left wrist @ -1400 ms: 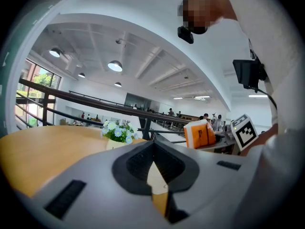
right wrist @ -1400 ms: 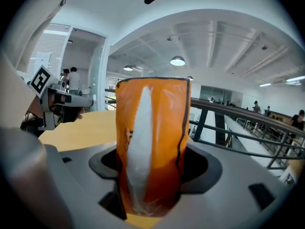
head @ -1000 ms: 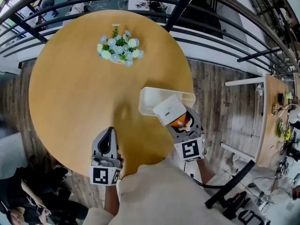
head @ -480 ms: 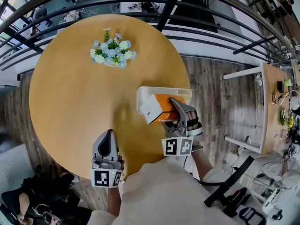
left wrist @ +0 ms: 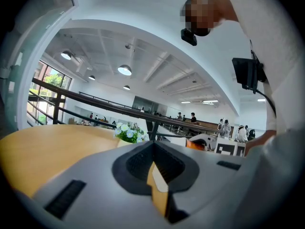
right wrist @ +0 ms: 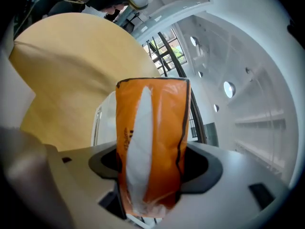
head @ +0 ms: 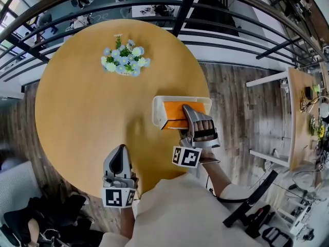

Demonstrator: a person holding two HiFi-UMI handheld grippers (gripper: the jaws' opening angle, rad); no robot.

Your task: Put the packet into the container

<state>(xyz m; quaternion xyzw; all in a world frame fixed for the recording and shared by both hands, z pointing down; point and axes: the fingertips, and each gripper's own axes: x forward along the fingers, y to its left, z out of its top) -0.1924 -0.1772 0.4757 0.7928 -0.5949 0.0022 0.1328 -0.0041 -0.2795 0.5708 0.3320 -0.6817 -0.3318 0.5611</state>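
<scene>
An orange packet [head: 177, 110] with a white stripe [right wrist: 152, 142] is clamped between the jaws of my right gripper [head: 189, 113]. It lies flat inside the white rectangular container [head: 157, 113] at the right edge of the round table. In the right gripper view the packet fills the gap between the jaws, and the container's rim [right wrist: 98, 123] shows behind it. My left gripper [head: 119, 152] rests over the table's near edge, well left of the container. Its jaws stand together with nothing held [left wrist: 155, 175].
A bunch of pale blue and white flowers [head: 124, 60] stands at the far side of the tan round table [head: 82, 102]. A black railing curves round the table's far edge. Wooden floor and another table lie to the right.
My right gripper rolled and sank, turning the packet from its white end up to orange face up and lowering it into the container. The left gripper stayed put.
</scene>
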